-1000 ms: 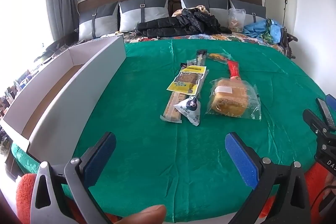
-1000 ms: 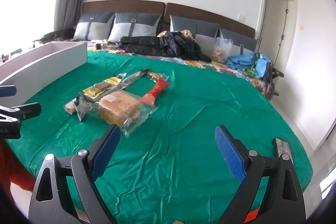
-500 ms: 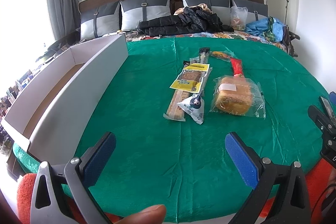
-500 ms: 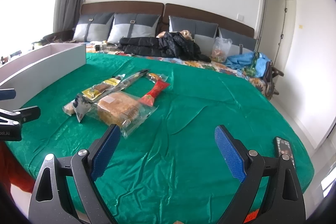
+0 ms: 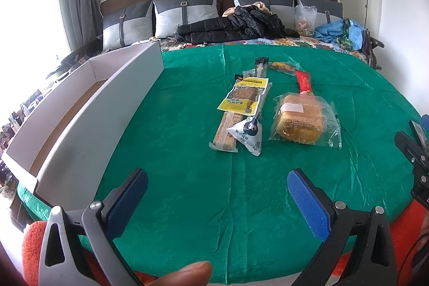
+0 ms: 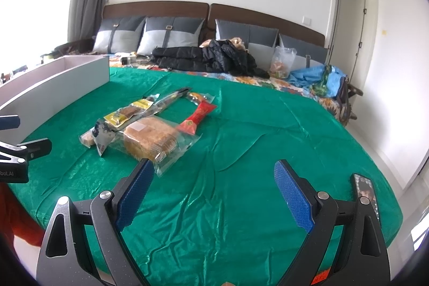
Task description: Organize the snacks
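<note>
1. A green cloth covers the bed; grey pillows, a black jacket and a brown headboard sit at 12 o'clock.
2. The snacks, among them a bagged bread, a yellow packet and a red stick, lie mid-cloth; a white box stands at 9 o'clock.
3. The left gripper and the right gripper both hover over the cloth with jaws apart, empty.
4. Only the right wrist view shows a phone at 4 o'clock and a doorway at 2 o'clock.
</note>
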`<state>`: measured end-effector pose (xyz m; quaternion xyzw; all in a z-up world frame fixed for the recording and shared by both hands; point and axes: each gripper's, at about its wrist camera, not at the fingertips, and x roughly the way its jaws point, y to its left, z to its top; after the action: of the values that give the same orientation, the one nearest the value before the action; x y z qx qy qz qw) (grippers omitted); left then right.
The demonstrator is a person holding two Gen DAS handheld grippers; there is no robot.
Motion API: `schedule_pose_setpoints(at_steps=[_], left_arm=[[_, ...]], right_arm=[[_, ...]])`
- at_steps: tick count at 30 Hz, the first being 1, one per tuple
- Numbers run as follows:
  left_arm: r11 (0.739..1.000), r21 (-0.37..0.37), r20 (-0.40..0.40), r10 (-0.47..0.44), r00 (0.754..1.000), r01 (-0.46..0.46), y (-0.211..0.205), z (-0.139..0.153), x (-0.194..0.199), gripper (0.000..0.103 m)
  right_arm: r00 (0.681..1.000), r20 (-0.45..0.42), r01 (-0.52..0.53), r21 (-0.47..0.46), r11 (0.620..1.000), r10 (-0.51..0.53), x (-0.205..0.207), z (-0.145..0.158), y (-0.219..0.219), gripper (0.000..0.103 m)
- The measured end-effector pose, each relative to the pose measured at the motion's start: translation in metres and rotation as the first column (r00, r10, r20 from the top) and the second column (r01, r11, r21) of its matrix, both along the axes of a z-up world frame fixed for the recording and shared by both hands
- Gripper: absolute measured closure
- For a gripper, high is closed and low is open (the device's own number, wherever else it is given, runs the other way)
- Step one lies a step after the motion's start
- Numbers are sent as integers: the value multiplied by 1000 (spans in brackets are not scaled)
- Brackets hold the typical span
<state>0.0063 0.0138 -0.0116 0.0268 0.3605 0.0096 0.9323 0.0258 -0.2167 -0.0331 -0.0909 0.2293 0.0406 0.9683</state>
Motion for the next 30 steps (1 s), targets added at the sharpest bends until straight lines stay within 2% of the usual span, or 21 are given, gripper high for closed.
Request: schedule_pose_setpoints(at_steps=[30], left_arm=[[1000,5,-15,5,1000,-5,1,-6,2,0]], right_arm=[[1000,-17,-3,-2,1000,3,5,-6,2,10]])
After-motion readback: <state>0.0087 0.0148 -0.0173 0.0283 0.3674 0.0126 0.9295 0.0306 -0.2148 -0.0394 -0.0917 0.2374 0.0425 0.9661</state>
